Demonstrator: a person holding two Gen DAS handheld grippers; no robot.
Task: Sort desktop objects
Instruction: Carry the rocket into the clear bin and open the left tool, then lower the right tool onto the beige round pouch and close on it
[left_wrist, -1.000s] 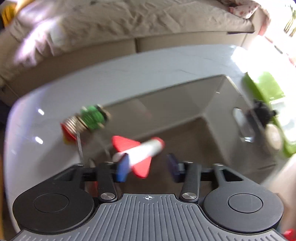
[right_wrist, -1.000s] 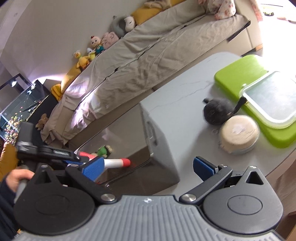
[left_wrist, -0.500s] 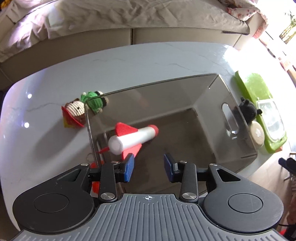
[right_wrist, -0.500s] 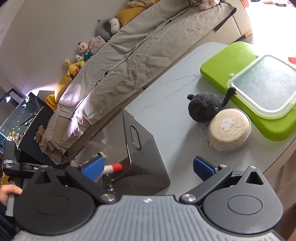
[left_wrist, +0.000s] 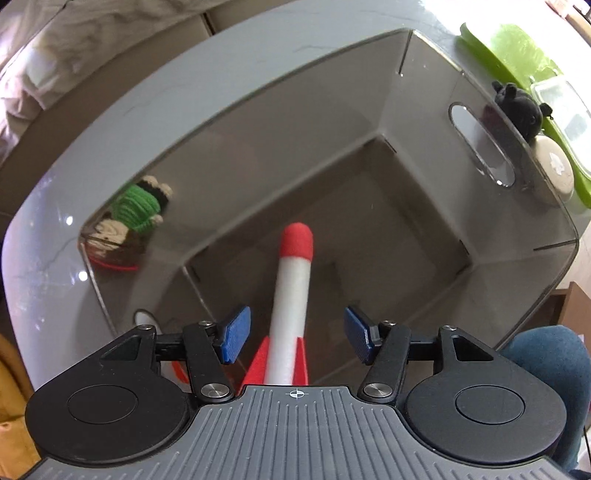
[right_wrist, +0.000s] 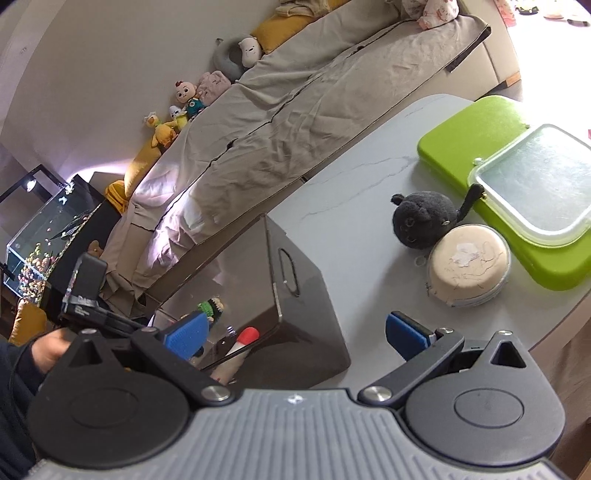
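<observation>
- Fingers (left_wrist: 236, 334) of the left gripper (left_wrist: 297, 334) are spread over the smoky clear bin (left_wrist: 436, 184), gripping nothing; a foam rocket (left_wrist: 291, 295) lies inside it, red nose pointing away.
- Fingers (right_wrist: 406, 334) of the right gripper (right_wrist: 295, 332) are spread too (nothing between them).
- Crocheted dolls (left_wrist: 136, 210) sit outside the bin's left wall on the worktop (left_wrist: 147, 110).
- Only the right wrist view shows the black plush cat (right_wrist: 421, 218), round pouch (right_wrist: 469, 269) and green board (right_wrist: 476, 144) clearly, plus a sofa (right_wrist: 295, 122).
</observation>
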